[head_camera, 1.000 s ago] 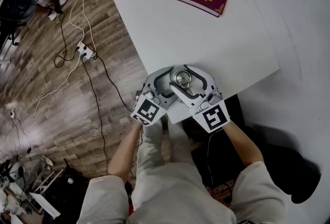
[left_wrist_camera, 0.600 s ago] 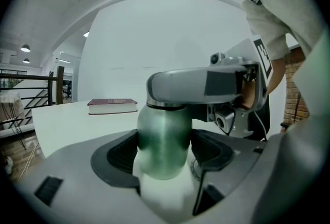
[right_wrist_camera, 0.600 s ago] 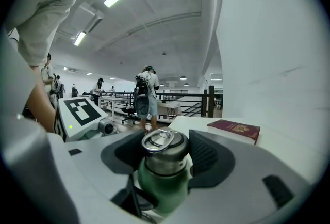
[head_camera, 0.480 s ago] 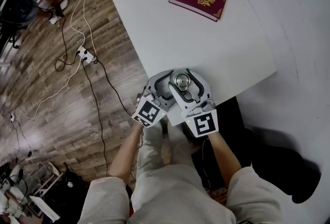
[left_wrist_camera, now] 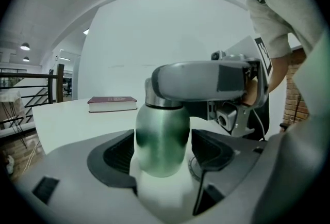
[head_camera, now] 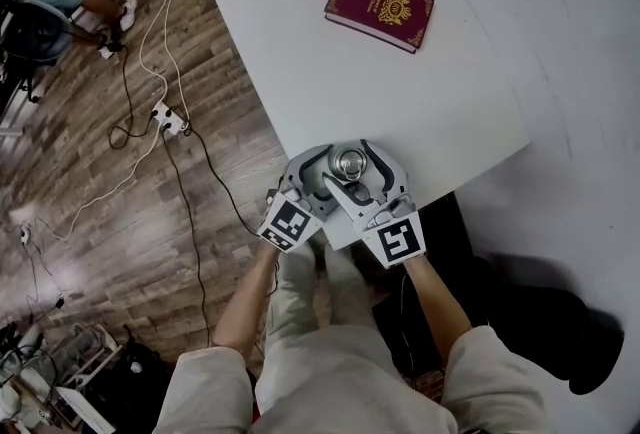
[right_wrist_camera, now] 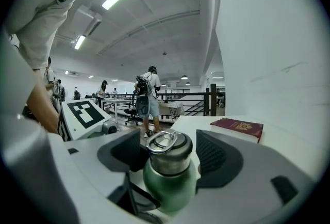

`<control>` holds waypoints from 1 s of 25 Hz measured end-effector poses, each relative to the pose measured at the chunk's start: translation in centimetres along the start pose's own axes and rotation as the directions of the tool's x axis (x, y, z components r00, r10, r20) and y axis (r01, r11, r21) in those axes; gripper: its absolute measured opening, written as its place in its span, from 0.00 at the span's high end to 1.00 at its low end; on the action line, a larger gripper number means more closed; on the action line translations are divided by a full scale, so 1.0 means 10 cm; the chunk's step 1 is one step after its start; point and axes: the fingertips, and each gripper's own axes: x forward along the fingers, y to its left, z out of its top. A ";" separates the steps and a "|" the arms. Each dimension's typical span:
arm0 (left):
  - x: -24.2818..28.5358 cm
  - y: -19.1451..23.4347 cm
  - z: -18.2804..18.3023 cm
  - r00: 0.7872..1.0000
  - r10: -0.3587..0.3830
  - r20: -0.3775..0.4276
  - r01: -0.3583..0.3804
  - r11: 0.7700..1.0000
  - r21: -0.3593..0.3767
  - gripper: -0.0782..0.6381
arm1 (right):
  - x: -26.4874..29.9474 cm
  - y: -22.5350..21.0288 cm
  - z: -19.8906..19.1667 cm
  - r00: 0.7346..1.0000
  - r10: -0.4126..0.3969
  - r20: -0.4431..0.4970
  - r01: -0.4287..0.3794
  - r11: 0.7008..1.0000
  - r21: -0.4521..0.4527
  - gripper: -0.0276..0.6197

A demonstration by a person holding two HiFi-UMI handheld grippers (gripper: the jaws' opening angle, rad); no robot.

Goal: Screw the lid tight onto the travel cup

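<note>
The green travel cup stands at the near edge of the white table, its steel lid with a ring handle on top. My left gripper is shut on the green body, a pad against each side. My right gripper comes in from the right at lid height. Its jaws have just been opening, and the lid sits between the pads with a gap on both sides. In the left gripper view, a grey finger of the right gripper hides most of the lid.
A maroon book lies further back on the table. The table's left edge drops to a wooden floor with cables and a power strip. In the right gripper view, people stand at desks in the background.
The right gripper has swung a little left and rolled about the lid. Its jaws have widened off the lid. The left gripper and the cup have kept still.
</note>
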 end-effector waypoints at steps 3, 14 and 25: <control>-0.08 -0.03 0.02 1.000 0.009 -0.002 -0.009 1.000 -0.002 0.43 | -0.08 0.00 0.03 1.000 -0.003 -0.007 0.003 1.000 -0.003 0.45; -0.71 -0.01 -0.03 0.993 0.119 0.001 -0.119 0.989 -0.089 0.43 | -0.53 -0.03 0.09 0.998 -0.069 -0.010 0.070 0.996 0.049 0.51; -1.31 0.16 0.03 0.957 0.290 0.001 -0.286 0.944 -0.164 0.55 | -1.12 -0.33 -0.22 0.962 -0.243 -0.126 0.256 0.961 0.101 0.75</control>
